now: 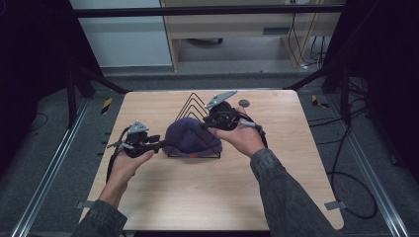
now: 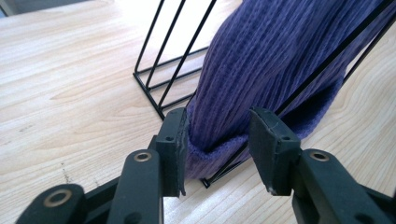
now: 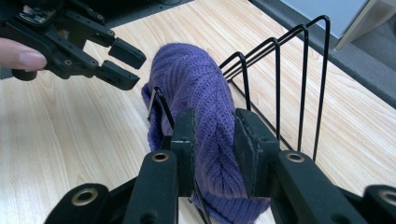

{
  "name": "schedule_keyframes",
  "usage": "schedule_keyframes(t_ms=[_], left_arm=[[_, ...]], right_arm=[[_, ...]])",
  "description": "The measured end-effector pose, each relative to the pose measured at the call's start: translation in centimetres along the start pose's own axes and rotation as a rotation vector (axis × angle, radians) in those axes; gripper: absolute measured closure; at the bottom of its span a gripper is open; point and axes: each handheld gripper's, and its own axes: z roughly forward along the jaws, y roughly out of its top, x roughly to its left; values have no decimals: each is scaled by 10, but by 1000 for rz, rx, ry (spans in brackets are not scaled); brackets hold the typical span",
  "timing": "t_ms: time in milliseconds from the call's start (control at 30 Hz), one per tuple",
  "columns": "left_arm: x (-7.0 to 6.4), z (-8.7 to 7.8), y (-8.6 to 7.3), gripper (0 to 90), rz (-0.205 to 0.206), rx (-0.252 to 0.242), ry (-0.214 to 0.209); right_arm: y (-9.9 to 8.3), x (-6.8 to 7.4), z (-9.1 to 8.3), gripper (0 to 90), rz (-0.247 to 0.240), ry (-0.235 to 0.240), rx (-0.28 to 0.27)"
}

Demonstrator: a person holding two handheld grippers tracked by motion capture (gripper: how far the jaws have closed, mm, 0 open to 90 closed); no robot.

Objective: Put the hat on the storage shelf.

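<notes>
Here, right gripper (image 3: 212,140) pinches purple hat (image 3: 196,88); left gripper (image 2: 218,135) agape w/ hat edge between.

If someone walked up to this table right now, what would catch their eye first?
Probably the purple knitted hat, draped over a black wire rack at the middle of the wooden table. Next, the two grippers flanking it: the right gripper pinches a fold of the knit, while the left gripper stands open around the hat's lower edge.

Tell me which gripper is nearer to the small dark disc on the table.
Right. The right gripper grips the purple knit hat just in front of the disc; the left gripper is at the hat's far left end.
</notes>
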Motion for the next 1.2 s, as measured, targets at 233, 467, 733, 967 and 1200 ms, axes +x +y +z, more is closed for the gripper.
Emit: schedule_keyframes(t_ms=[233, 467, 733, 967, 1200], left_arm=[[-6, -4, 3, 504, 21, -4, 12], [-8, -13, 2, 417, 11, -22, 37], [-3, -28, -5, 317, -36, -49, 51], [0, -30, -12, 265, -71, -42, 49], [4, -27, -24, 210, -103, -19, 64]], right_arm=[[-1, -1, -6, 690, 3, -7, -9], [-4, -3, -13, 653, 12, -26, -15], [-7, -10, -24, 560, 49, -62, -33], [-9, -13, -32, 515, 60, -74, -41], [-8, -16, -41, 453, 73, -93, -58]])
